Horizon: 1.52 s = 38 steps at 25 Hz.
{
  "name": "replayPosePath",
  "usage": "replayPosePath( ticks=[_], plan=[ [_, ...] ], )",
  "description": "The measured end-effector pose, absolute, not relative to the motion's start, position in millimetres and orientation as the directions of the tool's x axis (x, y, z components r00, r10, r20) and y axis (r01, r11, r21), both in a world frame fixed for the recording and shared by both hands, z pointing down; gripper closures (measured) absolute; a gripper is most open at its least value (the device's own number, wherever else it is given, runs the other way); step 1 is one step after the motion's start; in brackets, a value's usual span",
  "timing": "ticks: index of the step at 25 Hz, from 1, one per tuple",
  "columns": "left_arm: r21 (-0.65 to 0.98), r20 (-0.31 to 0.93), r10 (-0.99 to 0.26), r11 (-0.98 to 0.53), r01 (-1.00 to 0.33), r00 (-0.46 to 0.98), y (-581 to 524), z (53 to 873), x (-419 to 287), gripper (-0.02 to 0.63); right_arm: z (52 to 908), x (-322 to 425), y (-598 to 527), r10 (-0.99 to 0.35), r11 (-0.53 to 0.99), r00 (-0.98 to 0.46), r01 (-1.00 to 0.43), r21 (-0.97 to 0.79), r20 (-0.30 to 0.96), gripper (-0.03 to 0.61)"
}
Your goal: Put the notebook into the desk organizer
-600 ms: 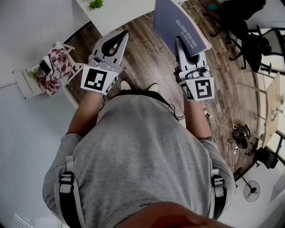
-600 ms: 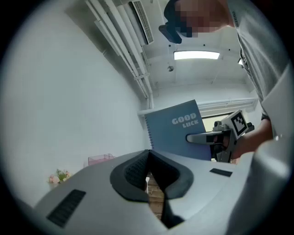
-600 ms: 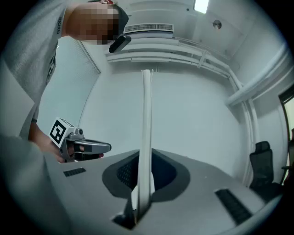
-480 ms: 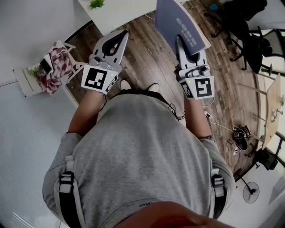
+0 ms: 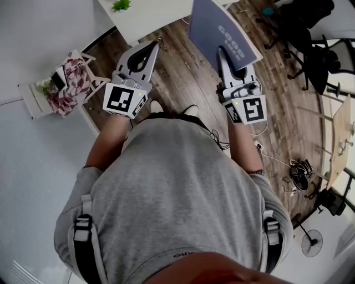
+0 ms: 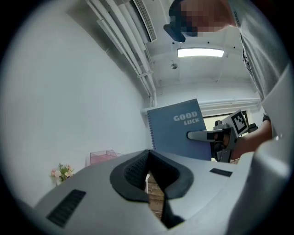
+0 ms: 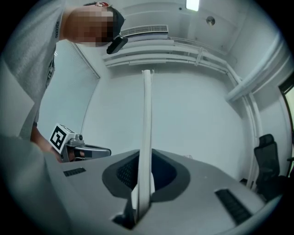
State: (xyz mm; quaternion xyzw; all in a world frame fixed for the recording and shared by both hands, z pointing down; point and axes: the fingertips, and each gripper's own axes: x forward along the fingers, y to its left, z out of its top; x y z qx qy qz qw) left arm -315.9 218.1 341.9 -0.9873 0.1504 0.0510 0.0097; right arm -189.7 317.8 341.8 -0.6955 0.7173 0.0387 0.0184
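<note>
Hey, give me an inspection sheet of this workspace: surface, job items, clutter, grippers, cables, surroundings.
Surface: white desk ahead, small green plant on it.
Job's things: blue notebook held upright in the air; pink clear tray, likely the organizer, beyond.
Clutter: floral bundle on a white rack at left.
Grippers: right gripper fingers shut on the notebook's edge opposite the spiral; left gripper shut, empty.
Cables: loose cables on the floor at right.
Surroundings: wood floor, office chairs, standing fan.

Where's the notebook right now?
Upper right in the head view, the notebook is clamped in the right gripper, held above the wooden floor.
</note>
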Motion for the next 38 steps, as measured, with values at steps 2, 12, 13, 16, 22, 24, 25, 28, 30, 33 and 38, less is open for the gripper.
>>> replayPosePath(
  ticks=[2,12,13,16,22,24,25,28,30,33,38],
  plan=[
    [-0.006,-0.102,-0.293,-0.955,-0.295,0.951,220.3,343.1,-315.5,0.595,344.1,-189.5,319.1,-0.997,0.029,-0.032,-0.999,0.030,-0.077,0.543],
    [-0.015,-0.075,-0.289,-0.957,-0.291,0.954,235.5,356.6,-298.7,0.594,348.4,-180.9,335.9,-0.997,0.032,-0.034,-0.999,0.041,-0.068,0.541],
    [-0.017,-0.076,-0.287,-0.957,-0.289,0.955,238.3,356.0,-296.3,0.594,348.4,-179.6,338.7,-0.997,0.033,-0.036,-0.999,0.044,-0.067,0.541],
    [-0.024,-0.079,-0.281,-0.959,-0.283,0.957,248.4,353.3,-287.9,0.594,348.9,-174.5,347.6,-0.997,0.035,-0.038,-0.998,0.051,-0.064,0.541],
    [-0.035,-0.081,-0.284,-0.957,-0.288,0.955,270.4,346.9,-268.5,0.594,347.0,-157.7,366.6,-0.997,0.046,-0.049,-0.997,0.055,-0.065,0.541],
    [-0.038,-0.078,-0.291,-0.955,-0.294,0.954,277.6,345.5,-262.2,0.594,347.4,-152.2,373.3,-0.996,0.052,-0.055,-0.997,0.052,-0.066,0.541],
    [-0.039,-0.078,-0.294,-0.954,-0.297,0.953,281.0,345.5,-259.5,0.594,348.1,-150.0,376.6,-0.996,0.055,-0.058,-0.997,0.051,-0.066,0.541],
    [-0.043,-0.077,-0.302,-0.951,-0.306,0.950,289.6,347.4,-251.6,0.594,350.5,-144.2,385.1,-0.995,0.066,-0.070,-0.996,0.054,-0.065,0.541],
    [-0.043,-0.076,-0.311,-0.948,-0.314,0.947,295.6,347.6,-245.3,0.594,351.2,-139.1,391.0,-0.995,0.079,-0.082,-0.996,0.052,-0.065,0.541],
    [-0.051,-0.074,-0.327,-0.942,-0.331,0.942,304.1,344.9,-235.3,0.594,349.7,-130.6,399.1,-0.993,0.088,-0.091,-0.995,0.044,-0.073,0.541],
    [-0.065,-0.060,-0.335,-0.939,-0.338,0.940,307.6,352.2,-228.2,0.594,344.9,-125.2,396.9,-0.991,0.089,-0.091,-0.996,0.029,-0.102,0.541]
  ],
)
